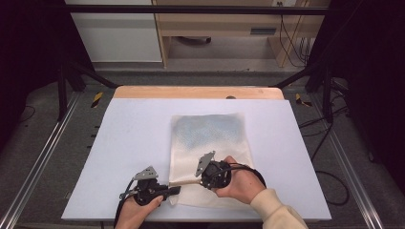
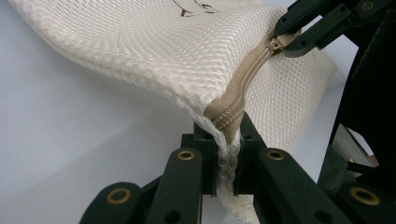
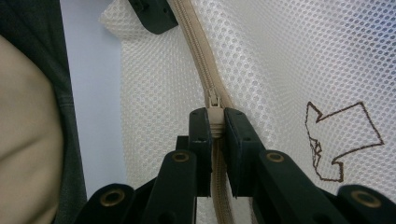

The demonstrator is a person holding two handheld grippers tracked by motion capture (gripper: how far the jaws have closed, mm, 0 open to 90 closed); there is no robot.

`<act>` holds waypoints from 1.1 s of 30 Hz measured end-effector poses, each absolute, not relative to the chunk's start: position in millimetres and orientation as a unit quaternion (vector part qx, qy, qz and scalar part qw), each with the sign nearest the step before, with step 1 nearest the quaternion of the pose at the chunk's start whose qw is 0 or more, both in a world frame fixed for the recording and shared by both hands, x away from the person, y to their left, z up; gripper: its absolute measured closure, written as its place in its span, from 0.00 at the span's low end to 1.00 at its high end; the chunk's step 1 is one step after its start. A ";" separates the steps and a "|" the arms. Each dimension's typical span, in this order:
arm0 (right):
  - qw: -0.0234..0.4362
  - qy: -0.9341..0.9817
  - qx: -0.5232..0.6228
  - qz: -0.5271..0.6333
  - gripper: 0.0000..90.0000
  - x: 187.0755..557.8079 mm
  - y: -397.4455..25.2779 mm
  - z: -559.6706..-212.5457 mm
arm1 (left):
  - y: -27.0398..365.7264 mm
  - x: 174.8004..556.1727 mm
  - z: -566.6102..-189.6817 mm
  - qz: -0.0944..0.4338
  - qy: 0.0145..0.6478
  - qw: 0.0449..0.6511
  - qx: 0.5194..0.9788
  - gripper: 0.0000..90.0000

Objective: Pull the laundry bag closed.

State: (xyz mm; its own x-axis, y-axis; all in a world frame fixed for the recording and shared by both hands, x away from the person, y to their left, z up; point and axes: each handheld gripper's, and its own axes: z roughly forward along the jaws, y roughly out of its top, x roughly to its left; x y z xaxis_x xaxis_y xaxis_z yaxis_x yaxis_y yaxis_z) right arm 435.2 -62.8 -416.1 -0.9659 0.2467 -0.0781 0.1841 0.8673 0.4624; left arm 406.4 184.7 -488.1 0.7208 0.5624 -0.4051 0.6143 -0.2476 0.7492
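A cream mesh bag [image 1: 210,138] lies flat on the pale table [image 1: 133,138], its beige zipper [image 1: 186,182] running along the near edge. My left gripper [image 1: 175,190] is shut on the bag's near left corner, where the zipper's end [image 2: 227,116] bunches up between the jaws [image 2: 227,140]. My right gripper [image 1: 199,180] is a short way along the zipper, shut on the zipper pull [image 3: 214,109]. In the left gripper view, the right gripper [image 2: 280,41] pinches the slider [image 2: 273,45] at the top right. The bag's edge is lifted slightly off the table.
A brown outline logo [image 3: 338,140] is stitched on the mesh beside the zipper. A cream sleeve [image 1: 274,210] comes in at the bottom right. A wooden strip [image 1: 196,92] borders the table's far edge, and metal rails [image 1: 38,162] run along both sides.
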 end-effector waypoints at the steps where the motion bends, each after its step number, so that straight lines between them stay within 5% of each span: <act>1: 0.067 0.964 0.112 0.232 0.91 435.2 -62.8 -416.1 | 184.7 406.4 -488.1 -0.027 0.373 0.487 0.789 0.92; 33: 0.070 0.961 0.115 0.242 0.91 433.8 -71.1 -416.8 | 184.6 405.5 -489.2 -0.028 0.372 0.489 0.788 0.92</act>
